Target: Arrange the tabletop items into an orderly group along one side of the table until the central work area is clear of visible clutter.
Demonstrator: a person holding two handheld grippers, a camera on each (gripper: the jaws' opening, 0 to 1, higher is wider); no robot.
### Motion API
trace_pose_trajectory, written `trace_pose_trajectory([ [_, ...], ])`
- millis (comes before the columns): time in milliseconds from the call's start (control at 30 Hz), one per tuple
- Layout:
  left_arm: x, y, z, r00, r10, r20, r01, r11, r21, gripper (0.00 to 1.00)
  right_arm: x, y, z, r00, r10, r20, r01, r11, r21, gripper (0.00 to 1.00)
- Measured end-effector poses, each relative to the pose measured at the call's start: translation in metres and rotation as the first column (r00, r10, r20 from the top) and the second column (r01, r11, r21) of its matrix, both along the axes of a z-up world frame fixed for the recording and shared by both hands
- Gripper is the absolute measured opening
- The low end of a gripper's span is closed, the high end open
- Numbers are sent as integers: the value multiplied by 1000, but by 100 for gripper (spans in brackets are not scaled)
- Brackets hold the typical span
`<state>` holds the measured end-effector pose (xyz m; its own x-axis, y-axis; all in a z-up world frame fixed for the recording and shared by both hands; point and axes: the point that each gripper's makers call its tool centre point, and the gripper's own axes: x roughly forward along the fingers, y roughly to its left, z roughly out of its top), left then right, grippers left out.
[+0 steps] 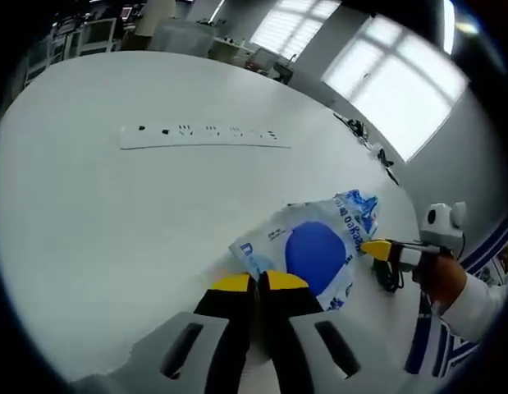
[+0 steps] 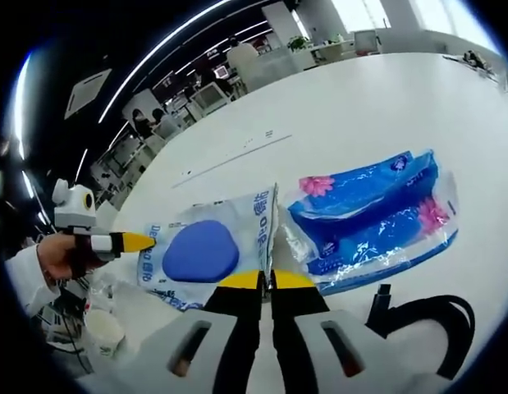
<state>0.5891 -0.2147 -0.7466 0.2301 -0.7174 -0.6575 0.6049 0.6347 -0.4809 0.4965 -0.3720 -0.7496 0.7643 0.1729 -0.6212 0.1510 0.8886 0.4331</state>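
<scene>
A broad white desk (image 1: 114, 222) is filling both views, sitting in an open office with big bright windows (image 1: 401, 90) on one side and rows of workstations (image 2: 196, 98) receding behind. A white power strip (image 1: 204, 135) is lying flat across the desk's middle, well apart from everything else.

In the left gripper view, the left tongs (image 1: 259, 281) are pressing together on the near edge of a clear pouch (image 1: 307, 250) with a blue oval and blue lettering, which is lying flat on the desk near its edge. The right tongs (image 1: 372, 247) are reaching in from the right, held by a hand (image 1: 442, 275) in a white sleeve, yellow tips at the pouch's far edge. A black cable (image 1: 391, 277) is lying just beyond.

The right gripper view is showing the same pouch (image 2: 208, 250) from the opposite side, with the right tongs (image 2: 266, 279) closing on its edge and the left tongs (image 2: 139, 241) touching the other end. This view is also revealing a blue pack of tissues (image 2: 377, 217) with pink flowers, lying beside the pouch and touching it, plus a black cable loop (image 2: 438, 320) near the tongs and a white cup (image 2: 102, 328) among clutter at the lower left.
</scene>
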Motion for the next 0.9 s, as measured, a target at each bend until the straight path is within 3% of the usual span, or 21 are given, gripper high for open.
trace_pose_trajectory([
  [267,3,3,-1,1000,14,4,-14,1000,7,4,-1,0,1,1000,-3,0,3,1000,-6,3],
  [900,4,8,5,999,43,5,-43,999,7,23,-5,0,5,1000,-9,3,9,1000,-22,13],
])
